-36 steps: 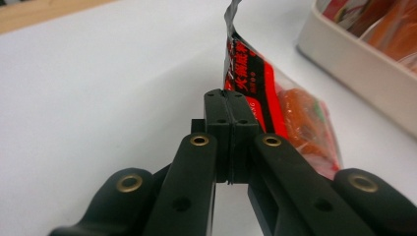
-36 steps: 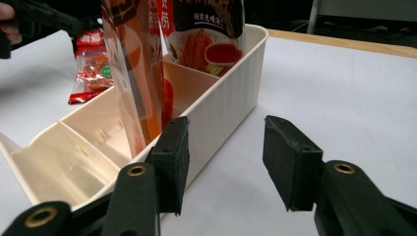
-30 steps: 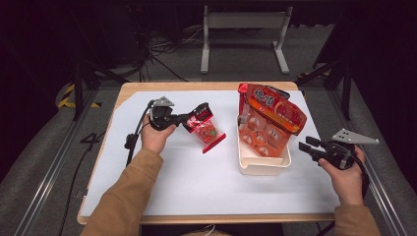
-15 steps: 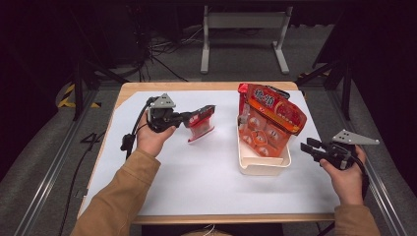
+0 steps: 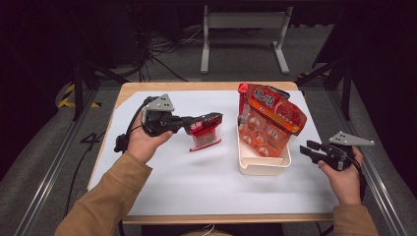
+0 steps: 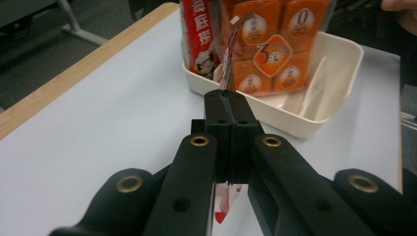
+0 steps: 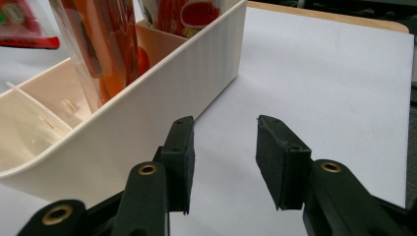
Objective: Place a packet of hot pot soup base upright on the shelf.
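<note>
1. The left gripper (image 5: 209, 121) has its jaws pressed together on the top edge of a small red packet (image 5: 204, 135), which hangs above the tabletop (image 5: 162, 187), left of the cream bin (image 5: 263, 164) and apart from it.
2. In the left gripper view the packet's thin sealed edge (image 6: 227, 64) sticks up between the shut jaws, with the bin straight ahead.
3. One large orange bag (image 5: 270, 120) stands tilted in the bin's far end; the near end holds a thin divider (image 7: 29, 110).
4. The right gripper (image 5: 310, 149) is just right of the bin, jaws spread about halfway and holding nothing.
5. Count: one packet, one bag, one bin, two grippers.
</note>
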### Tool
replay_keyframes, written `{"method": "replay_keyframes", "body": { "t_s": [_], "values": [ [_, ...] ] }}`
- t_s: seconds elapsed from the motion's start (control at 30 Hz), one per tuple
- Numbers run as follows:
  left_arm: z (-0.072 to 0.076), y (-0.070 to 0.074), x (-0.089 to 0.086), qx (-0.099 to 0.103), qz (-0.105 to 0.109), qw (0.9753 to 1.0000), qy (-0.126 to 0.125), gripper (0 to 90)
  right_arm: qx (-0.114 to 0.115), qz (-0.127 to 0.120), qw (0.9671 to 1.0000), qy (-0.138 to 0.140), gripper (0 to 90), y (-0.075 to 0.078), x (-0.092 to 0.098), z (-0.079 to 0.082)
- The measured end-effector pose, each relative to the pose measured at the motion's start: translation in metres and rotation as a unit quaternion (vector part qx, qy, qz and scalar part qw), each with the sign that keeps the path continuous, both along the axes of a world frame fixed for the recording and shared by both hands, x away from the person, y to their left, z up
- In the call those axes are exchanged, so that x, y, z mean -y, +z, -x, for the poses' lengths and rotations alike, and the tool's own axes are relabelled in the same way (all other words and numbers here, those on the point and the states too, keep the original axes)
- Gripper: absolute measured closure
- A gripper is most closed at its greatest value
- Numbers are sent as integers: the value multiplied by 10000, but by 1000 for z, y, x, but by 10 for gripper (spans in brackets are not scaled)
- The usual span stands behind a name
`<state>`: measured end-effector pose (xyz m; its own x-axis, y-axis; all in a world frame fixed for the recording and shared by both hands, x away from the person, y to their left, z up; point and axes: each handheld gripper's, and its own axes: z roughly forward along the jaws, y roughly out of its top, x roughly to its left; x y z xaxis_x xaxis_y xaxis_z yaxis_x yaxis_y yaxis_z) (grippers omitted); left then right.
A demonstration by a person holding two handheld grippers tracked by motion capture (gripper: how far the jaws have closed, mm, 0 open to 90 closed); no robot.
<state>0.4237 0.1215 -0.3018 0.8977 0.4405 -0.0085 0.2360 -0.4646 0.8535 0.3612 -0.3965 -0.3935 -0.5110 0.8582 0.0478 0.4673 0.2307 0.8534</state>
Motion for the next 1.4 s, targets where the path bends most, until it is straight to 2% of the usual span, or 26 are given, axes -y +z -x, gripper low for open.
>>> {"method": "replay_keyframes", "body": {
  "t_s": [0.03, 0.13, 0.33, 0.43, 0.8, 1.03, 1.27, 1.4],
  "values": [
    [5, 4, 1, 20, -30, 10000, -86, 900, -9, 3, 10000, 2, 586, 0, 0, 0],
    [9, 8, 3, 42, -60, 9999, -141, 900, -27, 4, 10000, 14, 584, -1, 0, 0],
    [16, 15, 4, 44, 17, 9994, -328, 900, -54, 4, 10000, 46, 573, -3, 0, -1],
    [19, 18, 4, 63, 24, 9990, -448, 900, -158, -59, 9998, 61, 557, -5, 0, -2],
    [28, 34, 10, 48, 190, 9962, -846, 900, -293, -25, 9995, 120, 552, -8, -1, -4],
    [32, 40, 23, 155, 216, 9944, -1019, 900, -296, -52, 9994, 148, 550, -7, -1, -4],
    [35, 47, 43, 342, 265, 9924, -1152, 900, -284, -45, 9995, 157, 551, -7, -2, -4],
    [35, 50, 53, 368, 288, 9916, -1206, 900, -274, -40, 9995, 164, 551, -7, -2, -4]
  ]
}}
